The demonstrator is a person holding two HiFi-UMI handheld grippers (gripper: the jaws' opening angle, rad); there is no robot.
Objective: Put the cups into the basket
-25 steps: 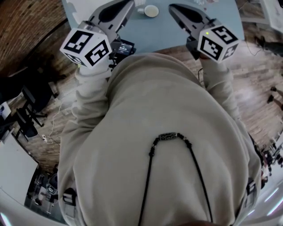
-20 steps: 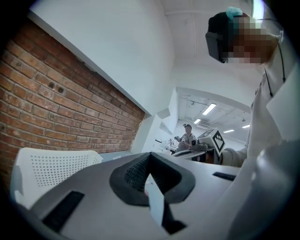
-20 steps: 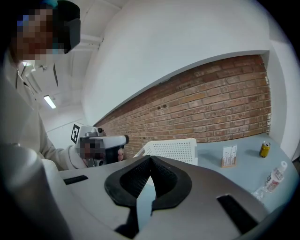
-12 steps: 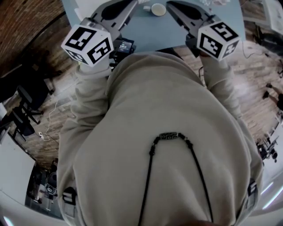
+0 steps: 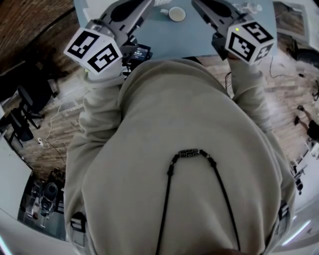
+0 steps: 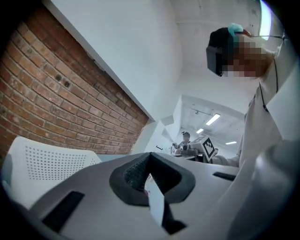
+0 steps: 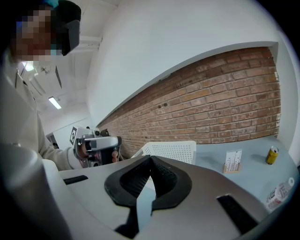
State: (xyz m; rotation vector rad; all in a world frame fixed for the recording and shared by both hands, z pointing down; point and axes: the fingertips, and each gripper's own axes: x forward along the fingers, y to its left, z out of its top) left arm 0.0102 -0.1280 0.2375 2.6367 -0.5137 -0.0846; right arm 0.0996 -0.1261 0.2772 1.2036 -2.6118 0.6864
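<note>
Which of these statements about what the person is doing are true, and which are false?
1. Both grippers are closed with nothing in them. True: the left gripper and the right gripper each have their jaws together on nothing.
2. The right gripper is carrying a cup. False: the white cup stands on the table, ahead of both grippers.
3. The basket is white and full of small holes. True.
4. The wall behind the table is painted green. False: it is a brick wall, red-brown, with white wall above.
5. A yellow can stands on the table. True.
</note>
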